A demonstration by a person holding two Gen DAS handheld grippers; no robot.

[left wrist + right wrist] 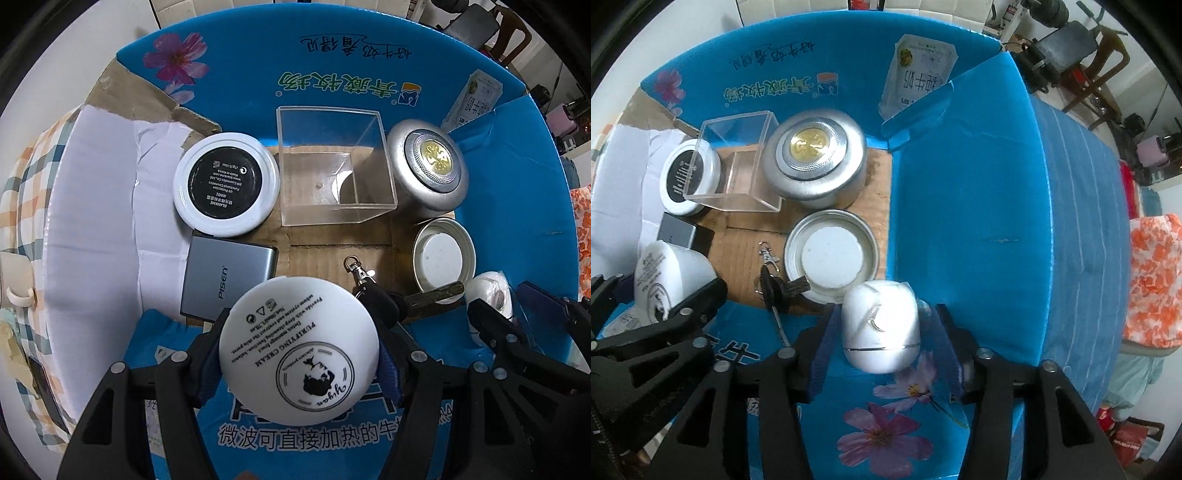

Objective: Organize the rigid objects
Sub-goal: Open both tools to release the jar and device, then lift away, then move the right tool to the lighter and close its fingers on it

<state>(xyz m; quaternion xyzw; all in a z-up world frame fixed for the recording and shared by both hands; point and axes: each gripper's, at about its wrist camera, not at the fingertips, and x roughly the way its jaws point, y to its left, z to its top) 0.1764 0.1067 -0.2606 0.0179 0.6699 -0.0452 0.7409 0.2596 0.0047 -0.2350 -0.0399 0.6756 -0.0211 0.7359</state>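
Observation:
My left gripper (299,350) is shut on a white cream jar (299,350), bottom label toward the camera, held over the near edge of a blue cardboard box (517,206). My right gripper (882,332) is shut on a white egg-shaped case (881,326) over the same box's near wall. In the box lie a white round compact (226,184), a clear acrylic cube (334,166), a silver tin (426,168), a metal lid (443,254), a grey PISEN case (227,275) and a key with a clasp (360,275).
A white paper sheet (107,221) covers the box's left flap over a checked cloth (26,192). In the right wrist view, a blue striped cover (1078,221) lies right of the box, with an orange floral cloth (1156,277) beyond. Chairs (1078,40) stand behind.

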